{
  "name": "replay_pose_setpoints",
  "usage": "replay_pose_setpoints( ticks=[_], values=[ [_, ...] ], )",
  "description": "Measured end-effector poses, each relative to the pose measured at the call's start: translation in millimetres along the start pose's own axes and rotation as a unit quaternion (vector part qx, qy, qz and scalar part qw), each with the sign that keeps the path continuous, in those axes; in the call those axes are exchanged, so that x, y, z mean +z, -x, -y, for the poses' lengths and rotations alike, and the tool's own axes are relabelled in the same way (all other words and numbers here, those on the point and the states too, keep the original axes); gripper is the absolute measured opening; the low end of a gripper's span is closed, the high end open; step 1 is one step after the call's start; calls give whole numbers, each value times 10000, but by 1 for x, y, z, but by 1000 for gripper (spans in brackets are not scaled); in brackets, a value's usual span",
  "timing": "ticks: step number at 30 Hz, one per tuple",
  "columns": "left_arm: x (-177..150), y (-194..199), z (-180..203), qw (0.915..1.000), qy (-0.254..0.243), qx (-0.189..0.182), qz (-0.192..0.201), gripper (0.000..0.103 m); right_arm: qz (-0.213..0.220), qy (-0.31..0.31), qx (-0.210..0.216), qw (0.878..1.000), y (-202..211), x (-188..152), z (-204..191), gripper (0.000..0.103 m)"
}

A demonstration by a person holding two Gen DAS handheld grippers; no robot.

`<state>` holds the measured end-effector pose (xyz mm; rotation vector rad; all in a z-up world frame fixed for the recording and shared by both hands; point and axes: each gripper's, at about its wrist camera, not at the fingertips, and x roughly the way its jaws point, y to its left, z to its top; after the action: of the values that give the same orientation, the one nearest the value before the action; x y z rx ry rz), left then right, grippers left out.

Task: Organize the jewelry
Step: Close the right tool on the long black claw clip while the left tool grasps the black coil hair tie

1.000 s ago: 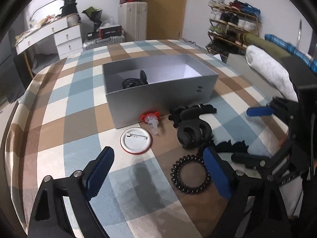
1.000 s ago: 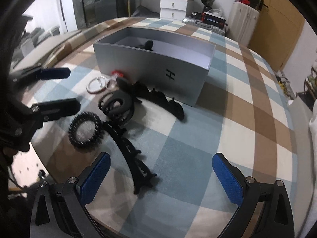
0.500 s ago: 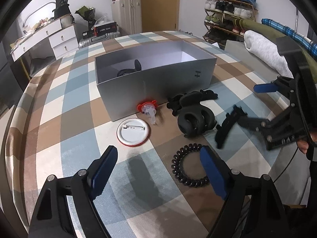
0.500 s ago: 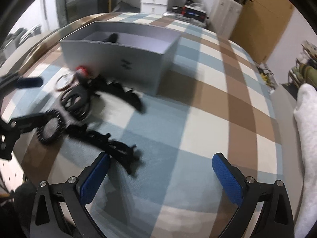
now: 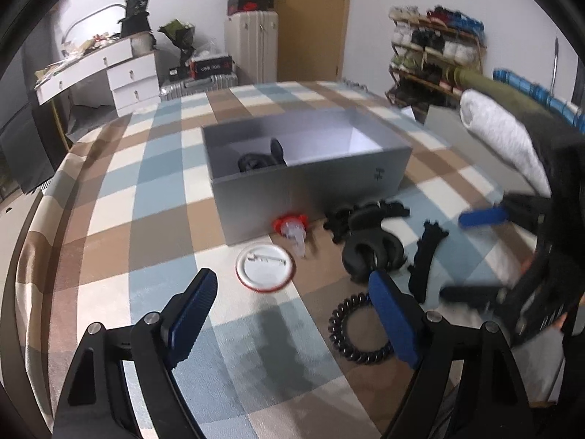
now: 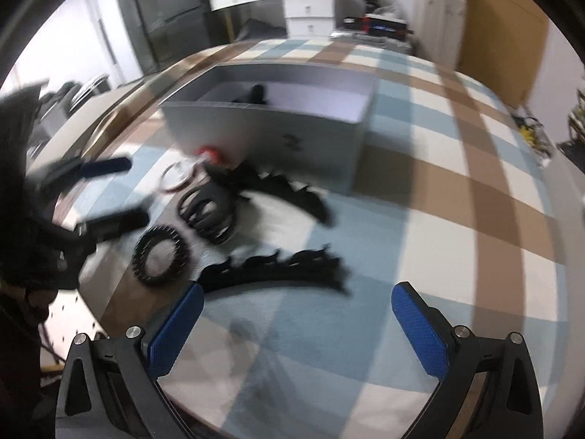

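Note:
An open grey box (image 5: 310, 179) sits on the checked cloth with a black hair piece (image 5: 259, 161) inside. In front of it lie a red clip (image 5: 290, 225), a white round badge (image 5: 265, 269), a black claw clip (image 5: 373, 252), a black spiral hair tie (image 5: 360, 329) and a long toothed black clip (image 5: 426, 256). My left gripper (image 5: 292, 311) hovers open just short of the badge, nothing between its pads. My right gripper (image 6: 299, 329) is open and empty, with the long toothed clip (image 6: 278, 270) lying crosswise just ahead of its fingertips.
A second long black clip (image 6: 292, 194) lies against the box front. The cloth's edge falls away close behind the grippers. A rolled white towel (image 5: 501, 135) lies at the right. Desk, suitcase and shoe rack stand far behind.
The right gripper has drawn back from the long toothed clip, which now lies at a different angle. The left gripper's jaws have narrowed slightly and stay over the same spot.

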<state>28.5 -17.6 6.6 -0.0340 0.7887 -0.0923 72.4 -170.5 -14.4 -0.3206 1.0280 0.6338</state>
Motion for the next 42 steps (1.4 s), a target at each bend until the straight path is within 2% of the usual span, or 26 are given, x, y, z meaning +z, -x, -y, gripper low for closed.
replay_pose_setpoints(
  ticks=[8,14,16,19,21,22,23,24,26,32,34,36,42],
  values=[
    [4,1,-8,9998,177,-35,67,82,-112,81,-154,9998,-17,0,-14,103],
    [1,-4,0,9999,-69,24,-124,82,16,-45,-398,9992,-20,2,-15,102],
    [-1,-5,2,9997,-151,27,-199,82,85,-40,-384,9992,-18,2,-14,96],
    [-2,-5,5,9993,-287,7,-248,79,172,31,-280,9995,-12,2,-15,95],
    [-4,-7,7,9987,-361,-32,-348,66,332,95,-322,9989,-4,3,-16,94],
    [-5,-8,8,9986,-377,-23,-383,63,388,106,-383,9985,0,3,-16,94],
    [-6,-10,9,9984,-392,8,-412,56,439,113,-415,9981,3,4,-16,95],
    [-7,-11,10,9980,-420,0,-468,45,449,108,-412,9981,4,5,-15,95],
    [-9,-14,13,9972,-469,-65,-579,35,444,94,-433,9980,6,4,-14,95],
    [-13,-15,20,9954,-601,-265,-700,35,510,-7,-470,9976,11,6,-7,95],
    [-14,-17,20,9954,-614,-190,-712,22,514,-14,-495,9974,12,6,-6,95],
    [-15,-18,22,9950,-628,-271,-734,6,506,0,-518,9974,12,6,-6,95],
    [-14,-14,23,9956,-673,-274,-587,5,536,-53,-514,9972,14,6,-4,95]
  ],
)
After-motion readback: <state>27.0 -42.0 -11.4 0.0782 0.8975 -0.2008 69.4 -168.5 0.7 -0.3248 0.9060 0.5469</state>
